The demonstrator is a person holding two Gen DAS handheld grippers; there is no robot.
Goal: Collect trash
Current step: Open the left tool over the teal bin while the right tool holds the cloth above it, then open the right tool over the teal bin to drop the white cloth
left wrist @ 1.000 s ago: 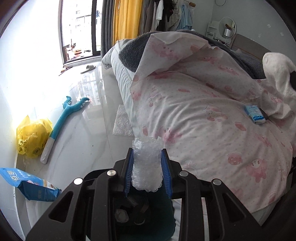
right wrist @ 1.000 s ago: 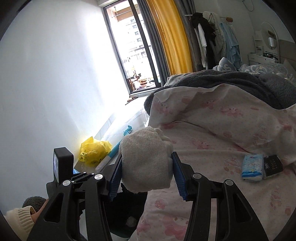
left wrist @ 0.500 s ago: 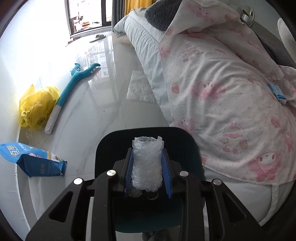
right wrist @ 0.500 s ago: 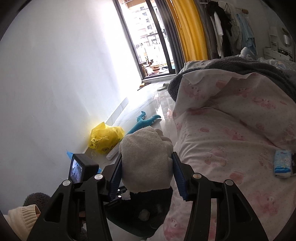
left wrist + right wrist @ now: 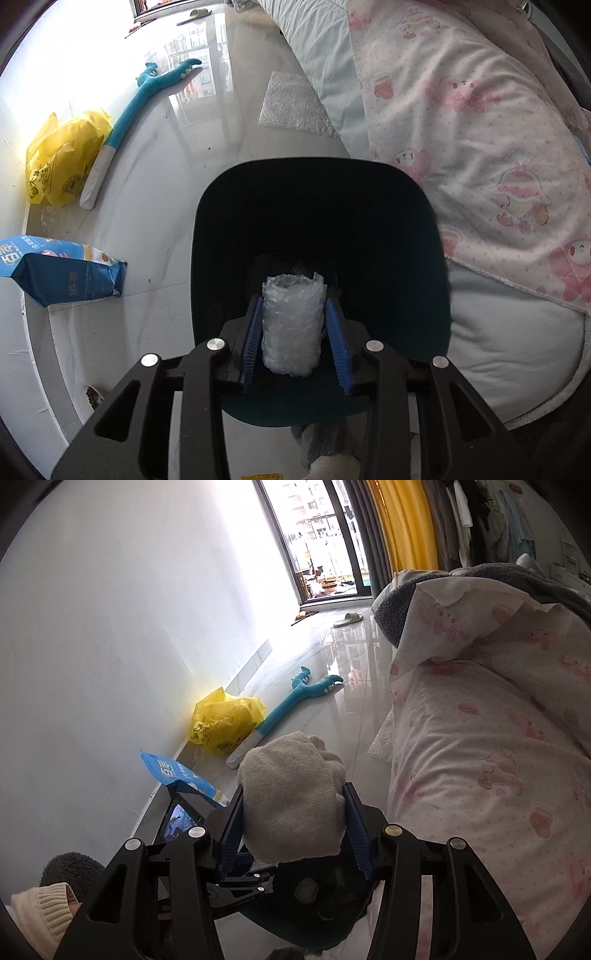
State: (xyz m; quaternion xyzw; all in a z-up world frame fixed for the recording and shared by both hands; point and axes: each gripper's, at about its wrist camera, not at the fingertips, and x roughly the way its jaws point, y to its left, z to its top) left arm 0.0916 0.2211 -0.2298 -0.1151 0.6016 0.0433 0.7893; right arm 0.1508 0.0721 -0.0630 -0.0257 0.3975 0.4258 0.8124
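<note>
My left gripper [image 5: 293,332] points steeply down into a dark teal bin [image 5: 369,206] on the floor beside the bed. A roll of clear bubble wrap [image 5: 291,321] stands between its blue pads [image 5: 253,332]. The jaws are opening, and the pads look just off the roll's sides. My right gripper [image 5: 293,830] is shut on a wad of beige cloth [image 5: 291,786], held above the same bin [image 5: 314,904]. The left gripper's body and small screen [image 5: 181,819] show at the lower left of the right wrist view.
A yellow plastic bag [image 5: 62,162], a blue pouch [image 5: 62,277] and a teal plush stick [image 5: 122,122] lie along the wall. A flat bubble wrap sheet [image 5: 291,107] lies by the bed with its pink quilt [image 5: 480,129]. A person's cream sleeve [image 5: 40,912] is at the lower left.
The left gripper tipped down and sank over the bin, and its pads spread apart from the roll. The right gripper carried the cloth wad across toward the bin, tilting downward.
</note>
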